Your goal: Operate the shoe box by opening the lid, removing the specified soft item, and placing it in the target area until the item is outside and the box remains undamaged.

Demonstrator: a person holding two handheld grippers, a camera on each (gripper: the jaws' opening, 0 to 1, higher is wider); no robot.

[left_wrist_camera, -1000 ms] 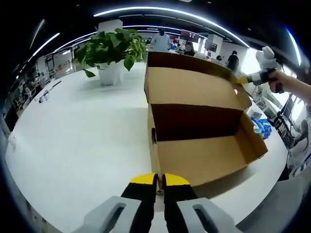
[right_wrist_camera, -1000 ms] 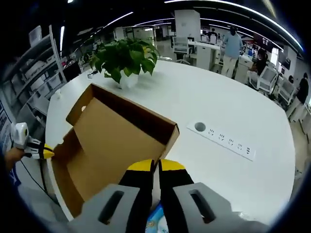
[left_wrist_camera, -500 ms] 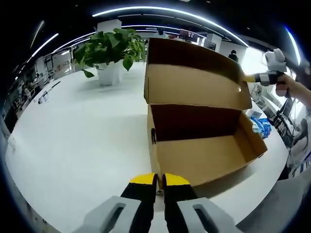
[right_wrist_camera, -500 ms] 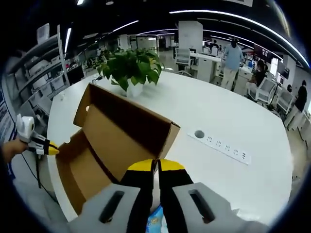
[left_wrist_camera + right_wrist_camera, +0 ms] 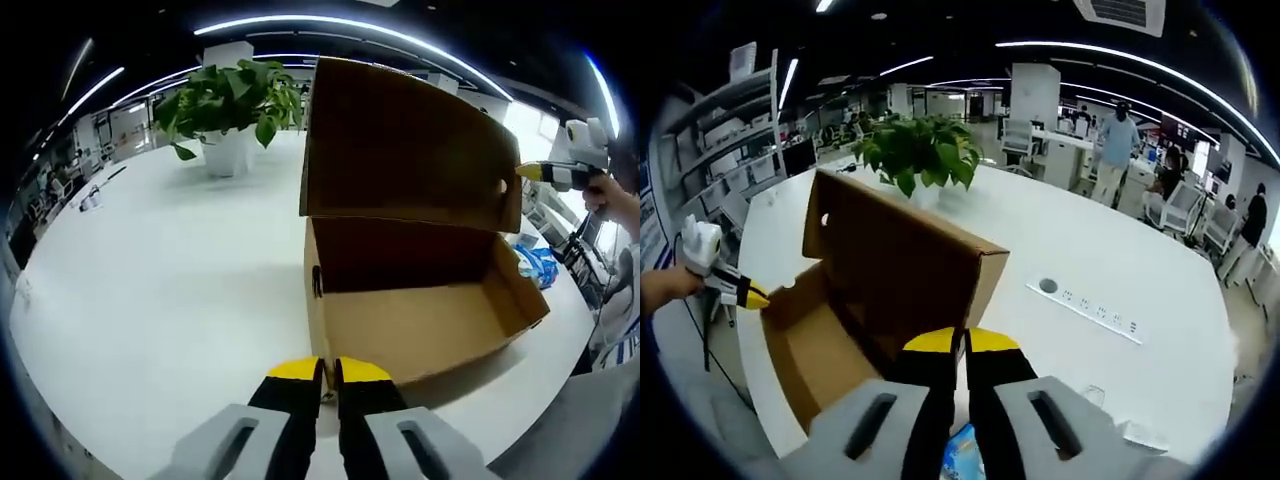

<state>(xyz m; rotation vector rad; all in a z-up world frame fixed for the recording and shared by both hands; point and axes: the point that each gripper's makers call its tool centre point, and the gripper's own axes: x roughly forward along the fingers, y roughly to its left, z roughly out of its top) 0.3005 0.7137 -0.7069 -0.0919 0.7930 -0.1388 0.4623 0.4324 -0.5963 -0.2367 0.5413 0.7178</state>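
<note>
The cardboard shoe box (image 5: pixel 420 325) stands open on the white table, and what shows of its inside is bare. Its lid (image 5: pixel 400 140) stands almost upright on the far hinge. My left gripper (image 5: pixel 320 370) is shut, its yellow tips against the box's near corner. My right gripper (image 5: pixel 528 171), held by a hand, is shut with its tip at the lid's right end. In the right gripper view my right gripper (image 5: pixel 960 345) sits close against the lid (image 5: pixel 900 260), and my left gripper (image 5: pixel 755 298) touches the box's far corner. A blue soft pack (image 5: pixel 537 262) lies on the table beside the box, under my right gripper (image 5: pixel 965 455).
A potted green plant (image 5: pixel 235 100) stands on the table beyond the box. A socket strip (image 5: pixel 1085 310) is set into the tabletop on the right. People, chairs and desks fill the office behind. The table's curved edge (image 5: pixel 60 400) runs close to me.
The lid has swung up from leaning back to nearly upright, and my right gripper has risen with it. My left gripper and the box base have stayed put.
</note>
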